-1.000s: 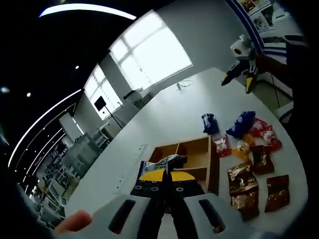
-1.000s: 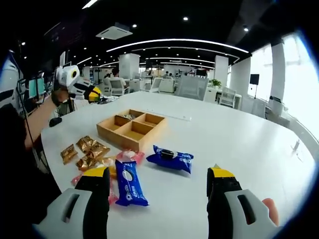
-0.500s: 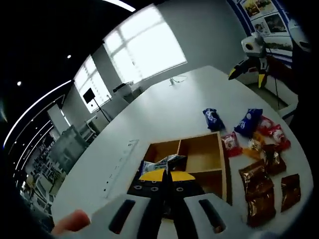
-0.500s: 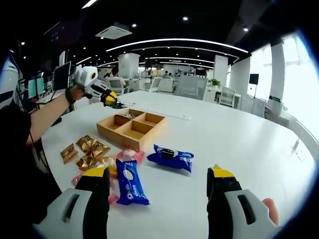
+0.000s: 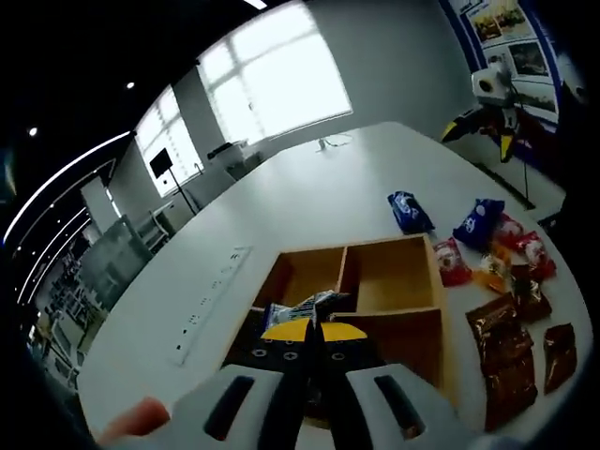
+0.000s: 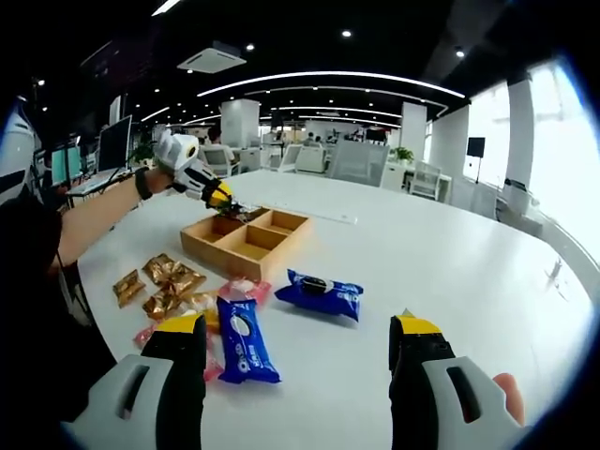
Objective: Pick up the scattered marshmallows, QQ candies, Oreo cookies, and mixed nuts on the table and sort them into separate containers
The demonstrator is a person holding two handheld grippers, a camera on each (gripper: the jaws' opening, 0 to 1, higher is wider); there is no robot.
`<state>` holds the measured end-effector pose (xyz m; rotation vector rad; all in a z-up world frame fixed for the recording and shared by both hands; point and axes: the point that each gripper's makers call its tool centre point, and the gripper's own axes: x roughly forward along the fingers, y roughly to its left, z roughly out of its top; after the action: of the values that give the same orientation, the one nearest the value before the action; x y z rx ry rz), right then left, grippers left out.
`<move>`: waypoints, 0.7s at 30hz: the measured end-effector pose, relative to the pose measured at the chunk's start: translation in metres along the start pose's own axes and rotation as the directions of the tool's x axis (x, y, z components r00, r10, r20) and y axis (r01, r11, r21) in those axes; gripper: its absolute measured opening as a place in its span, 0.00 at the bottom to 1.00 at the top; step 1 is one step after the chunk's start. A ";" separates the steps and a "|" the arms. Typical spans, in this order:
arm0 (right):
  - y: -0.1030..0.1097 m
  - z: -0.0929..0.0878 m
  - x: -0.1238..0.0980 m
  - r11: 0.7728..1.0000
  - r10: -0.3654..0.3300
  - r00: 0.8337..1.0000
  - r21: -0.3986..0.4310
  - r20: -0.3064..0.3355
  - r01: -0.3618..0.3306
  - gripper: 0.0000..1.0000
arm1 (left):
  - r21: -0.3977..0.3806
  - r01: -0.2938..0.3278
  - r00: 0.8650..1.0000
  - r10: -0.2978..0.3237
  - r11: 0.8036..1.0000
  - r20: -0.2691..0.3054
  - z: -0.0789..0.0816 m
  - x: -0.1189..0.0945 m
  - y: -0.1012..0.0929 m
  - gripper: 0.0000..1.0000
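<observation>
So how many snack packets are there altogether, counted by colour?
Blue packets: 2
Brown packets: 4
Red packets: 3
Orange packet: 1
Blue-and-white packet held in the left gripper: 1
Total: 11

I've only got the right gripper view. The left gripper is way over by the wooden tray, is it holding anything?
Observer: Yes. The left gripper is shut on a small blue-and-white packet, pinched at its tips.
Operator: Where is it relative to the tray?
Observer: In the left gripper view, the packet sits above the wooden tray's near-left corner; whether it touches the wood, I cannot tell.
Operator: Anything in the far compartments?
Observer: The far-right compartment looks like bare wood.
</observation>
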<state>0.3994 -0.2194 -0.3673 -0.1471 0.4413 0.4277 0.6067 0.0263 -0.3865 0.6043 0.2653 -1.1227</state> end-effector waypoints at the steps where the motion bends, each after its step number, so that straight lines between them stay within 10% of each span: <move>1: 0.000 0.000 0.000 1.000 -0.001 1.000 0.000 0.000 0.001 0.75 | 0.002 0.001 1.000 -0.001 1.000 -0.004 -0.002 0.001 0.001 0.06; 21: -0.003 -0.003 -0.002 1.000 -0.008 1.000 0.007 0.000 0.008 0.75 | -0.023 -0.018 0.998 0.017 1.000 -0.053 -0.013 0.015 0.011 0.07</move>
<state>0.3978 -0.2235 -0.3686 -0.1418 0.4424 0.4183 0.6240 0.0253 -0.4008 0.6146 0.3179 -1.0865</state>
